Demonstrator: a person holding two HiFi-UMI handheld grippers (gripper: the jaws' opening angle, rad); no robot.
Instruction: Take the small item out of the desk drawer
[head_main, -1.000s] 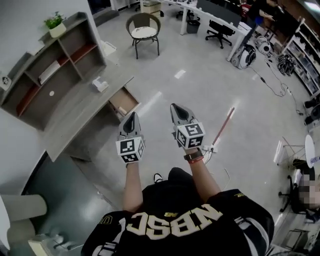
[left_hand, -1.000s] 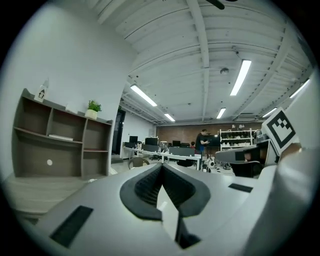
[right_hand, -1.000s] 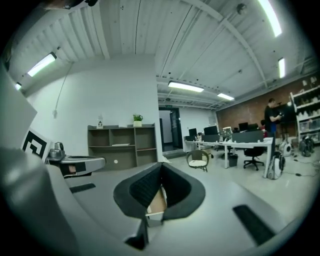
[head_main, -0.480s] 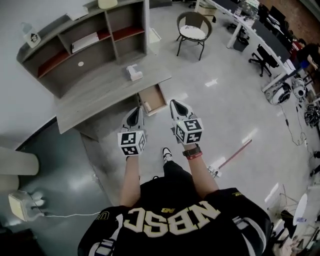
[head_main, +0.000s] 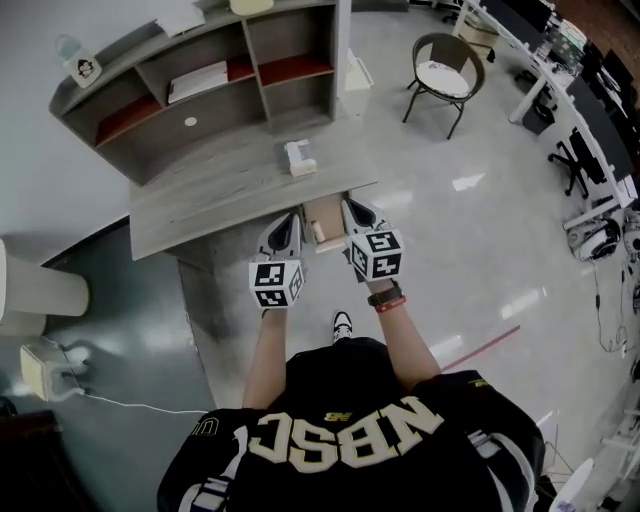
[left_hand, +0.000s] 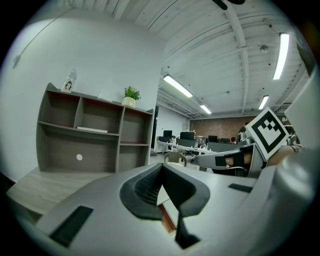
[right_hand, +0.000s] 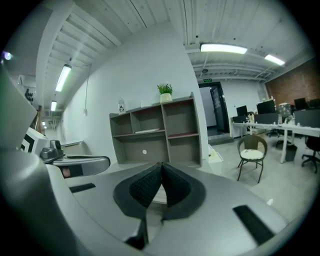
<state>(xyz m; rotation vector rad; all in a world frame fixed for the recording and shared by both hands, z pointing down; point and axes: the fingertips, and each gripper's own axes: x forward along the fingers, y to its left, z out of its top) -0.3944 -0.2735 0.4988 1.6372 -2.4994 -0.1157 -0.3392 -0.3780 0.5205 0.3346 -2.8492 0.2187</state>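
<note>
The grey desk (head_main: 220, 195) has its wooden drawer (head_main: 331, 212) pulled out toward me. A small pale item (head_main: 319, 232) lies inside it. My left gripper (head_main: 287, 226) is held level just left of the drawer, its jaws shut with nothing between them (left_hand: 161, 167). Through the gap below its pads I see a slice of the drawer (left_hand: 167, 212). My right gripper (head_main: 353, 211) hovers at the drawer's right edge, tilted slightly down, also shut and empty (right_hand: 161, 166). Neither gripper touches the drawer or the item.
A grey shelf unit (head_main: 200, 90) stands on the back of the desk, and a white box (head_main: 300, 158) rests on the desktop. A round chair (head_main: 445, 75) is at the far right, a red stick (head_main: 490, 345) lies on the floor, and a white appliance (head_main: 45, 370) sits at the left.
The person has walked up to the desk. Both grippers, once over open floor, are now at the open drawer, one on each side. Their jaws stayed shut.
</note>
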